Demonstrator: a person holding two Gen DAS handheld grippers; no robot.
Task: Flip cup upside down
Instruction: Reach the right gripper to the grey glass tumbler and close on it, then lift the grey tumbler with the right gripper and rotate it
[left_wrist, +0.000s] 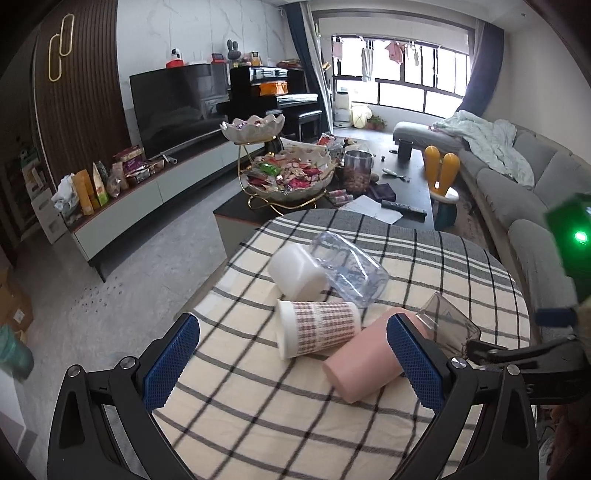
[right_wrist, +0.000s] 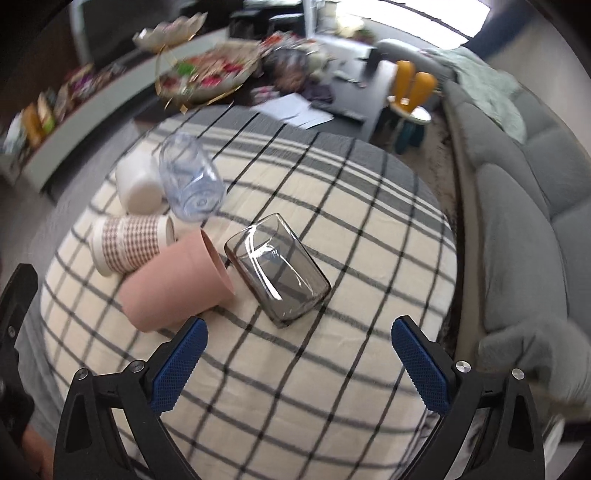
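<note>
Nothing flipped yet. Smoked glass cup (right_wrist: 277, 268) lies on its side on the checked bench (right_wrist: 369, 206), near-right. Right tool (right_wrist: 299, 363) spread, empty, just short. Left tool (left_wrist: 293, 363) also spread.

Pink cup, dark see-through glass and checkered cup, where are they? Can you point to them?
pink cup (right_wrist: 173, 284), right wrist view, on its side wall.
dark see-through glass (right_wrist: 279, 266), right wrist view, on its upper side as it lies.
checkered cup (left_wrist: 319, 328), left wrist view, on its patterned side.
</note>
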